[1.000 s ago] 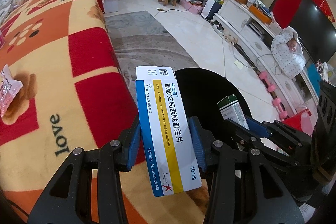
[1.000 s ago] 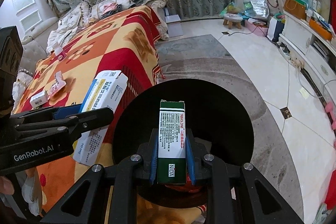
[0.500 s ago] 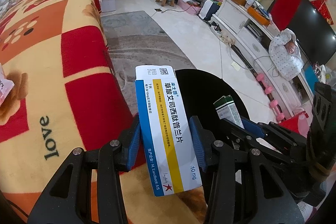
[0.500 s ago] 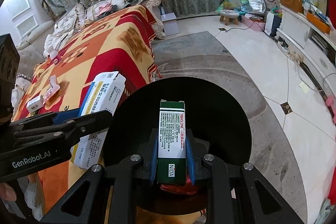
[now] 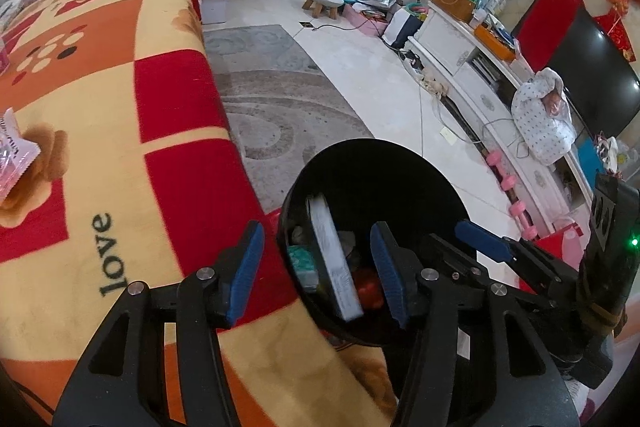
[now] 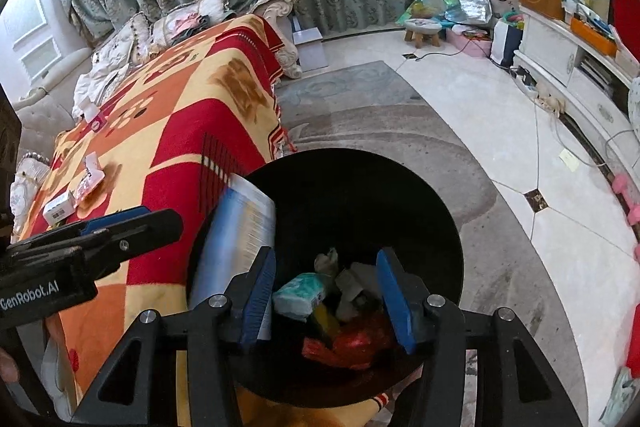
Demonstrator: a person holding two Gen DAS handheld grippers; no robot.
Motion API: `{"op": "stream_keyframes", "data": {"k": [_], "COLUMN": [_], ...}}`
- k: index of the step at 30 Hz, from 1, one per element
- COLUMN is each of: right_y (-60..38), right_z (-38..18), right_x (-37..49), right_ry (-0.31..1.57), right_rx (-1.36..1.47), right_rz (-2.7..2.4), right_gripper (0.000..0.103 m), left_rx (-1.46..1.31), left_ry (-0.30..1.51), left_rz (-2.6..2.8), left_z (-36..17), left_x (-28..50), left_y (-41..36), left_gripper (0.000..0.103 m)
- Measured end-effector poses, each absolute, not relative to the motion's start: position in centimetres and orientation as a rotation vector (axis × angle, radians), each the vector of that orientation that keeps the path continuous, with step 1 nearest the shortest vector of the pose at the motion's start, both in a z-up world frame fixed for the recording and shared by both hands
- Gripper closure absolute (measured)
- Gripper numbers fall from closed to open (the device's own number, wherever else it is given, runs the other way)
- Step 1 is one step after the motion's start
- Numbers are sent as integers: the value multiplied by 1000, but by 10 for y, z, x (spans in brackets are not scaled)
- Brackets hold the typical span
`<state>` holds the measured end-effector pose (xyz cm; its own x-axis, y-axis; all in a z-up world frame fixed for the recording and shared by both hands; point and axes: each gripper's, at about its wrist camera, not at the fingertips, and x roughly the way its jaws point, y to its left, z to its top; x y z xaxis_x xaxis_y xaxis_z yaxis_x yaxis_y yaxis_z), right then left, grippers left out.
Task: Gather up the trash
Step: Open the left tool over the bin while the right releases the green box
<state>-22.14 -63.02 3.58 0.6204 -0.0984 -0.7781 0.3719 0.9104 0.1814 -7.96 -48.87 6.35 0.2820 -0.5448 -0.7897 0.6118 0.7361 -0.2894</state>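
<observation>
A black round bin (image 5: 376,163) (image 6: 400,195) stands beside the blanket-covered sofa. My left gripper (image 5: 316,267) is open over its left rim. The white, blue and yellow medicine box (image 5: 334,259) (image 6: 236,239) is blurred, falling into the bin free of the fingers. My right gripper (image 6: 326,295) is open above the bin, empty. Inside lie several bits of trash: a pale green packet (image 6: 300,295), a red wrapper (image 6: 356,341) and crumpled paper. The green box is not clearly seen.
On the red and yellow blanket (image 6: 180,131) lie a pink wrapper (image 5: 12,151) (image 6: 90,181), a small white box (image 6: 59,207) and another small box (image 6: 96,121). A grey rug (image 6: 400,131) and a white TV cabinet (image 5: 480,75) lie to the right.
Both grippers opened. The medicine box left the left gripper and is dropping into the bin. The green box left the right gripper and dropped out of sight.
</observation>
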Motion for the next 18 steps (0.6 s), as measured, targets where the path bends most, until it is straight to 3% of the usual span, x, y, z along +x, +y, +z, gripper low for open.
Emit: {"op": "stream_keyframes", "data": {"k": [18], "right_y": [-589], "right_z": [48], "right_x": [-219], "right_ry": [863], "right_rx": [302], "right_rz": [-226], "right_gripper": [51], "left_rx": [88], "left_ry": [959], "left_rz": [-663], "left_z": [79], "left_x": [-89], "left_y": [-432], "left_gripper": [49]}}
